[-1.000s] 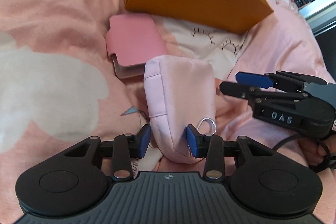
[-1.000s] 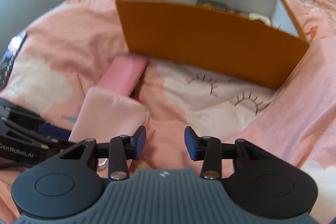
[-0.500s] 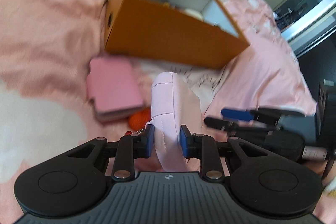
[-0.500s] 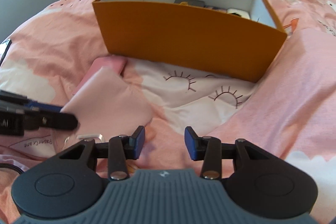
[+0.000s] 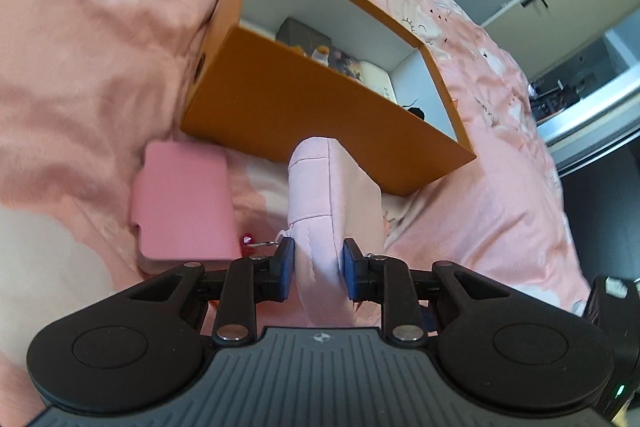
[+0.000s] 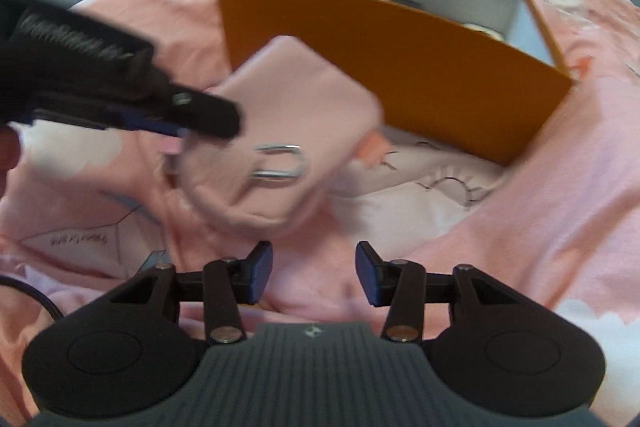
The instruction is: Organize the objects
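Observation:
My left gripper (image 5: 319, 269) is shut on a pale pink fabric pouch (image 5: 332, 195), which it holds lifted off the bed, edge-on, in front of the orange box (image 5: 312, 107). In the right wrist view the same pouch (image 6: 288, 123) hangs tilted with a silver clip (image 6: 280, 161) on it, and the left gripper (image 6: 208, 119) reaches in from the left. My right gripper (image 6: 314, 277) hovers low over the bedding; its jaws are opening and nothing is between them. The orange box (image 6: 392, 63) lies open-topped with several small items inside.
A pink card case (image 5: 184, 203) lies on the pink bedsheet (image 5: 80, 67) left of the pouch, with a small red item (image 5: 246, 239) at its corner. A wardrobe and doorway (image 5: 580, 27) stand beyond the bed on the right.
The left gripper closed on the pouch and lifted it up off the bed toward the box, turning it edge-on. The right gripper stayed nearly in place and its jaws widened slightly.

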